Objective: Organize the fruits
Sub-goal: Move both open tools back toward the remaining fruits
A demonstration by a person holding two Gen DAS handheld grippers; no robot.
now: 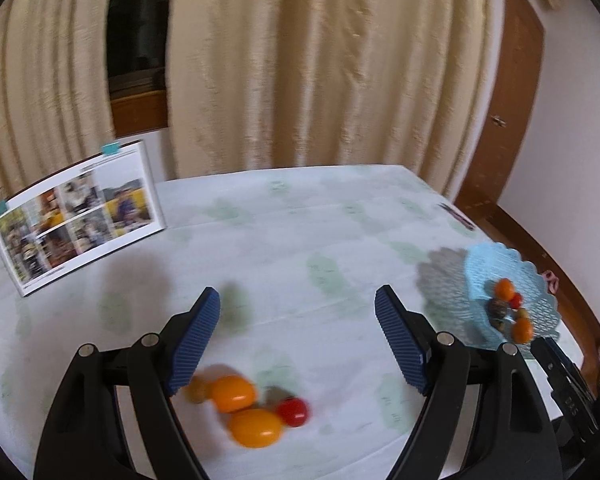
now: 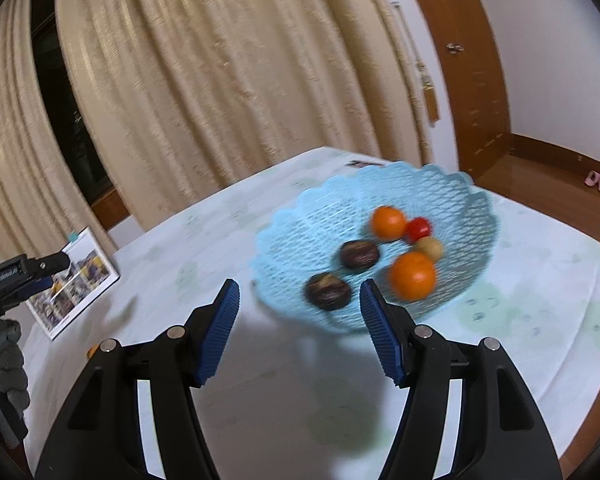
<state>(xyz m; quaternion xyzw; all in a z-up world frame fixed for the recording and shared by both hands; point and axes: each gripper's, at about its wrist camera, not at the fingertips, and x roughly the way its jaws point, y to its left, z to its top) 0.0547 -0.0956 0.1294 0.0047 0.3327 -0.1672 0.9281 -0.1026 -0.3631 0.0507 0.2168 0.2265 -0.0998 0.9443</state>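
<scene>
Left wrist view shows your left tool [image 1: 298, 308] spread apart and empty above four loose fruits [image 1: 252, 410] on the tabletop [image 1: 300, 216]. Your right tool [image 2: 299, 300] also stands apart, holding nothing, before the blue basket [image 2: 300, 216], where six fruits [image 2: 380, 256] already sit. Roughly half remains.
</scene>
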